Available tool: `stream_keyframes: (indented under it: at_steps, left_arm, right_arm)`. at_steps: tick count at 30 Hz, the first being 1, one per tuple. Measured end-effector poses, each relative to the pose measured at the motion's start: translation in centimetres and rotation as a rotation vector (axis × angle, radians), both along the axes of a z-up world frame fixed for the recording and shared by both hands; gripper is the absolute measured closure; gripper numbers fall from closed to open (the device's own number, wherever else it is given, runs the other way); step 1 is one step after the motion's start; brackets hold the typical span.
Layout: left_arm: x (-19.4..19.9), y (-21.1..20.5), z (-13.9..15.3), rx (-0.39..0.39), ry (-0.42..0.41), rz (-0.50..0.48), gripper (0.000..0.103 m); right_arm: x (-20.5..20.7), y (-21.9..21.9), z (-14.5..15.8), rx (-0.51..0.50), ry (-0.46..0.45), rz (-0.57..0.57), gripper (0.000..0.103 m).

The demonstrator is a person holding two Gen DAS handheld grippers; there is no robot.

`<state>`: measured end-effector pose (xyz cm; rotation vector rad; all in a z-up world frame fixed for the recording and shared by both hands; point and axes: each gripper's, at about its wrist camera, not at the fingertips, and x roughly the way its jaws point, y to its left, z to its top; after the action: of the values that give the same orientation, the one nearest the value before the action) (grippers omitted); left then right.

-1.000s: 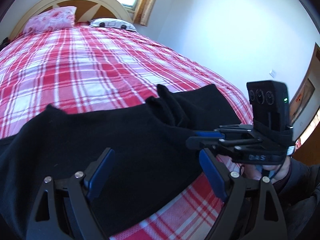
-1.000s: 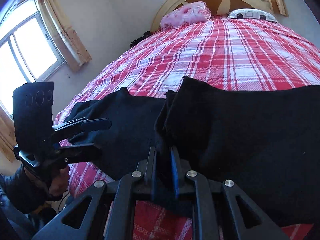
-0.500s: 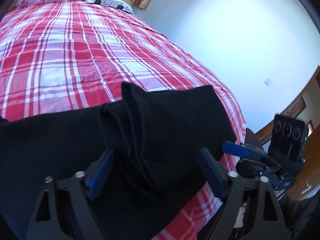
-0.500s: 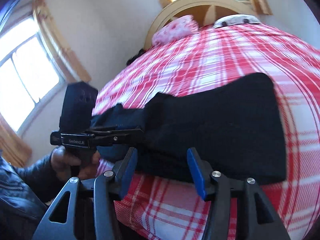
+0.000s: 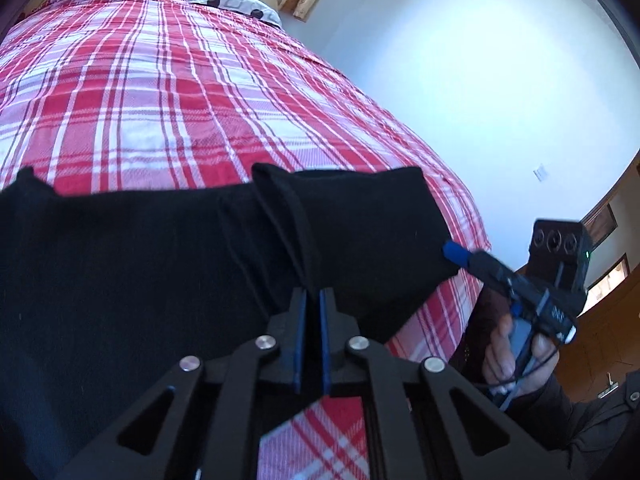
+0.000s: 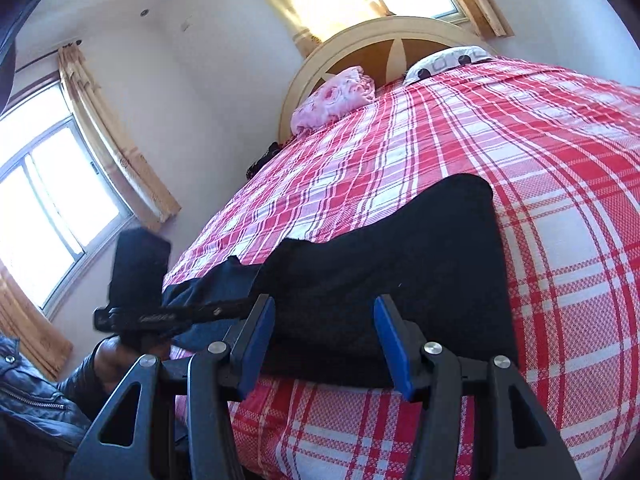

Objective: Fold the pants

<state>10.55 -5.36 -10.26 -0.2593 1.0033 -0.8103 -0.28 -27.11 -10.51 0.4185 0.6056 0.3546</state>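
My red-and-white plaid bedspread [image 6: 460, 152] runs up to the cream arched wooden headboard [image 6: 360, 36]; 2 pillows lie against it, the pink floral pillow [image 6: 332, 100] beside the white black-patterned pillow [image 6: 448, 62].

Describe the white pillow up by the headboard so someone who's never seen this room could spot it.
Start at the bed with the red plaid cover and follow it to the curved headboard. Two pillows lie there; the white pillow is flat with dark round spots, unlike the pink flowered pillow beside it.

The left gripper [image 5: 312, 300] is clamped on a fold of the black pants [image 5: 140, 260] lying across the near plaid bed [image 5: 160, 100].
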Motion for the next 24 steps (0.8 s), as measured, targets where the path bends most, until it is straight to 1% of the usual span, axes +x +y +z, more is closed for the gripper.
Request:
stream_keyframes:
  at_steps: [2, 3, 5, 7, 8, 9, 10, 11, 12, 13, 15, 16, 17, 19, 20, 21, 22, 24]
  left_arm:
    - [0.1, -0.2, -0.3, -0.005, 0.004, 0.005, 0.097]
    - [0.4, -0.4, -0.5, 0.011, 0.006, 0.02, 0.097]
    - [0.8, -0.3, -0.5, 0.034, -0.01, 0.077, 0.094]
    - [1.2, 0.1, -0.4, 0.026, 0.01, 0.116, 0.067]
    - [1.5, 0.3, -0.4, 0.018, 0.037, 0.134, 0.033]
    - [1.7, 0.6, -0.4, -0.006, 0.054, 0.151, 0.012]
    - [1.6, 0.9, -0.3, -0.045, 0.046, 0.161, 0.01]
    - [1.7, 0.8, -0.2, -0.056, 0.038, 0.163, 0.01]
    - [1.8, 0.4, -0.2, -0.045, 0.031, 0.151, 0.01]
    - [2.0, -0.3, -0.2, -0.014, 0.017, 0.136, 0.011]
    - [2.5, -1.2, -0.4, 0.014, 0.012, 0.13, 0.019]
    - [2.7, -1.7, -0.6, 0.013, 0.017, 0.122, 0.022]
    - [3.0, -2.0, -0.7, 0.02, 0.015, 0.12, 0.026]
    - [3.7, -2.9, -0.9, 0.049, 0.009, 0.118, 0.034]
    - [4.0, -3.3, -1.0, 0.059, 0.0, 0.118, 0.052]
    - [4.2, -3.6, -1.0, 0.073, -0.002, 0.114, 0.092]
    - [4.3, -3.8, -1.3, 0.094, 0.009, 0.107, 0.092]
    - [4.0, -3.2, -1.0, 0.068, 0.016, 0.122, 0.093]
  right_arm:
    - [0.4, -0.1, -0.2, 0.001, 0.004, -0.021, 0.049]
    - [0.5, -0.2, -0.2, 0.009, 0.004, -0.025, 0.049]
    - [0.7, -0.3, -0.1, 0.025, 0.007, -0.028, 0.049]
    - [0.7, -0.2, 0.1, 0.017, 0.0, -0.028, 0.049]
    - [0.7, -0.2, 0.2, 0.008, -0.003, -0.028, 0.049]
    - [0.6, -0.1, 0.2, 0.008, -0.005, -0.025, 0.049]
    - [0.5, -0.1, 0.2, 0.008, -0.009, -0.027, 0.049]
    - [0.5, -0.2, 0.2, 0.011, -0.011, -0.029, 0.049]
    - [0.4, -0.4, 0.0, 0.019, -0.012, -0.034, 0.049]
    - [0.5, -0.5, -0.1, 0.024, -0.011, -0.036, 0.049]
    - [0.5, -0.6, -0.3, 0.032, -0.004, -0.042, 0.049]
    - [0.6, -0.7, -0.4, 0.036, -0.003, -0.043, 0.049]
    - [0.5, -0.7, -0.5, 0.037, -0.001, -0.043, 0.049]
    - [0.4, -0.8, -0.6, 0.039, -0.005, -0.049, 0.049]
    - [0.4, -0.9, -0.6, 0.044, -0.007, -0.053, 0.049]
    - [0.4, -1.1, -0.6, 0.051, -0.007, -0.056, 0.049]
    - [0.4, -1.1, -0.6, 0.055, -0.006, -0.058, 0.049]
    - [0.3, -1.1, -0.6, 0.057, -0.009, -0.06, 0.049]
